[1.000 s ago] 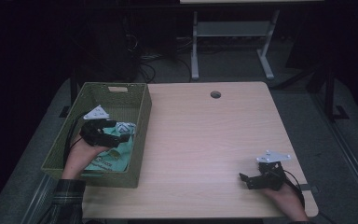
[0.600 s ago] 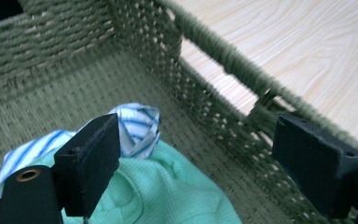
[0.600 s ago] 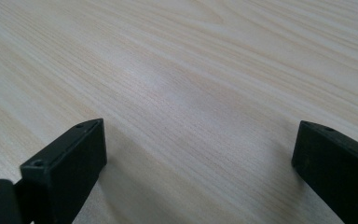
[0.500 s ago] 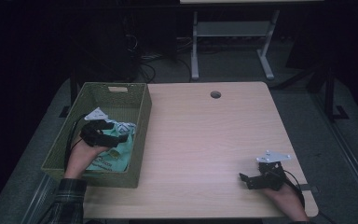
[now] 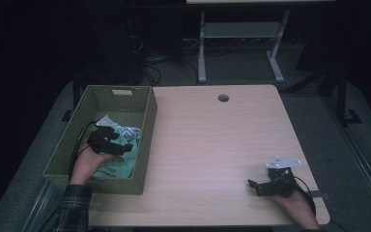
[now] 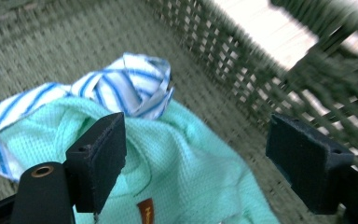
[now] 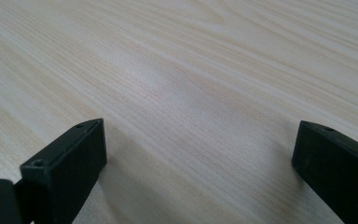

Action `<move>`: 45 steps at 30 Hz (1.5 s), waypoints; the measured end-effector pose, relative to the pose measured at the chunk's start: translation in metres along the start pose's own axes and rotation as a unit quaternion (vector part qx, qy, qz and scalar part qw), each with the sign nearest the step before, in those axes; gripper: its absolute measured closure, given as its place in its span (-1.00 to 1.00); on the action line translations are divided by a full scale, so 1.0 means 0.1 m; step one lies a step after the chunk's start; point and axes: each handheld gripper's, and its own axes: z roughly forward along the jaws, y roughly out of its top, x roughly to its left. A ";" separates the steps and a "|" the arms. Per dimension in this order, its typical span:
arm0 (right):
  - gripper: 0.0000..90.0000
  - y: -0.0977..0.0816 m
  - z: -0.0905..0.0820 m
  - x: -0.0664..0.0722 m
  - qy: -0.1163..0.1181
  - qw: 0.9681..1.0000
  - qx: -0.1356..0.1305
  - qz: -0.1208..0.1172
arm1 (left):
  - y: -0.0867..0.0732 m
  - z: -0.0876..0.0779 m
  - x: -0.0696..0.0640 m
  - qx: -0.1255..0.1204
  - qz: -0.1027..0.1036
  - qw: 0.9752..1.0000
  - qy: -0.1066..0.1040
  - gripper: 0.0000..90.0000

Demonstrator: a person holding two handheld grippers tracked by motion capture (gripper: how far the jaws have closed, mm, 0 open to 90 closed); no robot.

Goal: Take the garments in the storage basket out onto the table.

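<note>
A mint-green cloth (image 5: 118,164) (image 6: 182,140) with a small orange tag lies in the green woven basket (image 5: 96,181). A white cloth with blue stripes (image 5: 128,131) (image 6: 126,86) is bunched at its far edge. My left gripper (image 5: 121,145) (image 6: 196,158) hangs low inside the basket, just over the green cloth. Its jaws stand wide but have just been closing a little. The cloth lies under the gap and the pads do not press on it. My right gripper (image 5: 253,186) (image 7: 198,158) rests open on the bare wooden table (image 5: 212,140) (image 7: 191,70) near the front right corner.
The basket's woven wall (image 6: 242,60) rises close to the right of my left gripper. The table has a round cable hole (image 5: 223,98) at its far edge. Behind the table stands a white metal frame (image 5: 236,43) on a dark floor.
My left gripper has sunk slightly lower into the basket, closer to the green cloth. The right gripper has stayed where it was.
</note>
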 end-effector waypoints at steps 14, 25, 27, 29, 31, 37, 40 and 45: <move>-0.94 0.00 0.00 0.00 0.000 1.000 0.000 0.000 | -0.02 0.11 0.01 0.058 -0.013 0.998 0.010 -0.46; -0.94 0.00 0.00 0.00 0.000 1.000 0.000 0.000 | -0.04 0.16 0.02 0.093 -0.033 0.995 -0.009 -0.21; -0.94 0.00 0.00 0.00 0.000 1.000 0.000 0.000 | -0.04 0.17 0.02 0.096 -0.035 0.995 -0.012 -0.17; -0.94 0.00 0.00 0.00 0.000 1.000 0.000 0.000 | -0.04 0.17 0.02 0.100 -0.037 0.994 -0.014 -0.04; -0.94 0.00 0.00 0.00 0.000 1.000 0.000 0.000 | -0.04 0.17 0.03 0.103 -0.041 0.994 -0.016 0.07; -0.94 0.00 0.00 0.00 0.000 1.000 0.000 0.000 | -0.03 0.13 0.02 0.107 -0.049 0.993 -0.007 0.65; -0.94 0.00 0.00 0.00 0.000 1.000 0.000 0.000 | -0.03 0.10 0.04 0.100 -0.055 0.993 -0.006 0.81; -0.94 0.00 0.00 0.00 0.000 1.000 0.000 0.000 | -0.02 -0.01 0.08 0.063 -0.066 0.996 -0.008 0.83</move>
